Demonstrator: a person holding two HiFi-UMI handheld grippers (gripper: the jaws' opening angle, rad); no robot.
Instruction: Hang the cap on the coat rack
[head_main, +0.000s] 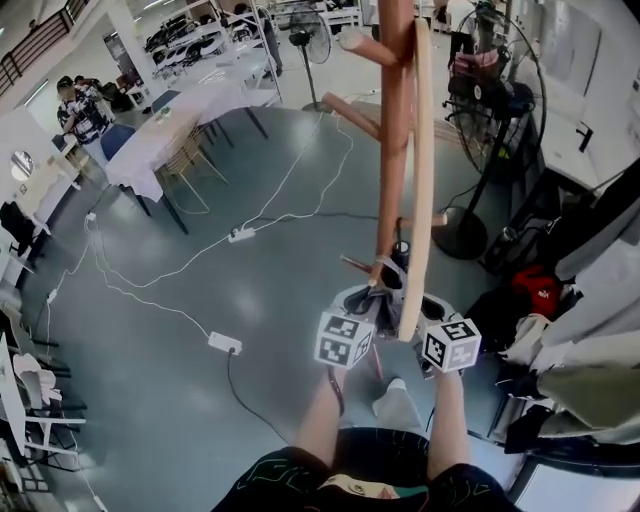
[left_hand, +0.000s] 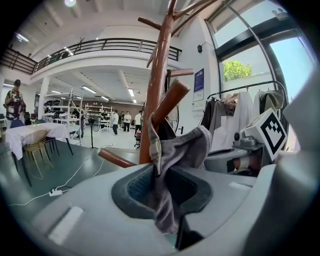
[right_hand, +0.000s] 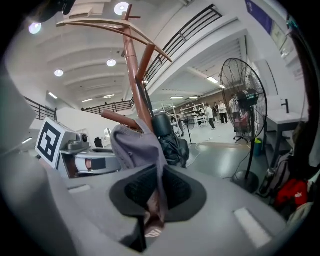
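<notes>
Grippers numbered two. Left gripper (left_hand: 162, 195) had its jaws drawn narrow on a fold of the cap (left_hand: 182, 150). Right gripper (right_hand: 157, 195) likewise pinched the cap's cloth between its pads.

One cap was present: grey soft fabric, limp and creased, with a stitched band along one edge. It was held by both grippers and raised in front of the person.

One coat rack (head_main: 393, 150) stood just beyond the cap, a reddish-brown wooden post with several angled pegs. The cap's upper edge lay close under one peg (left_hand: 170, 102); contact with that peg could not be determined. One dark bundle (right_hand: 170, 142) hung at the post behind the cap.

Farther off, two power strips (head_main: 225, 343) with white cables lay on the grey floor. Two pedestal fans (head_main: 495, 80) stood beyond the rack, and white-draped tables (head_main: 170, 125) occupied the far left.
</notes>
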